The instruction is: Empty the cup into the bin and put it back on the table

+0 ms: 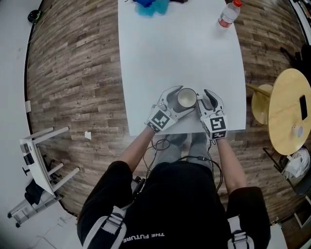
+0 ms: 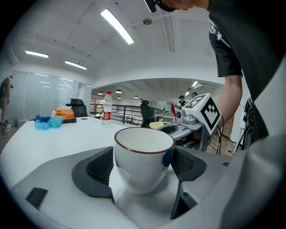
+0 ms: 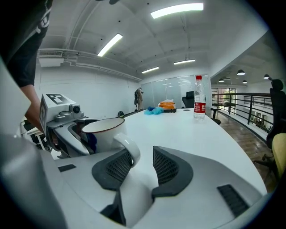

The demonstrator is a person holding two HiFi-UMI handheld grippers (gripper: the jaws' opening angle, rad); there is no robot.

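Note:
A white cup [image 1: 186, 98] with a dark red rim stands upright near the front edge of the white table [image 1: 180, 48]. My left gripper [image 1: 179, 101] reaches in from the left, shut on the cup's body [image 2: 144, 156], a pad against each side. In the left gripper view the part of the inside that shows is plain white. My right gripper [image 1: 206, 97] comes in from the right, and the cup's handle [image 3: 127, 150] sits between its jaws. The handle lies against the left pad with a gap to the other, so this gripper [image 3: 142, 167] is open.
A plastic bottle [image 1: 229, 13] with a red label stands at the table's far right, and a blue cloth [image 1: 151, 7] lies at the far edge. To the right are a round wooden table [image 1: 289, 112] and a stool [image 1: 262, 103]. A white rack [image 1: 39, 165] stands on the floor at the left.

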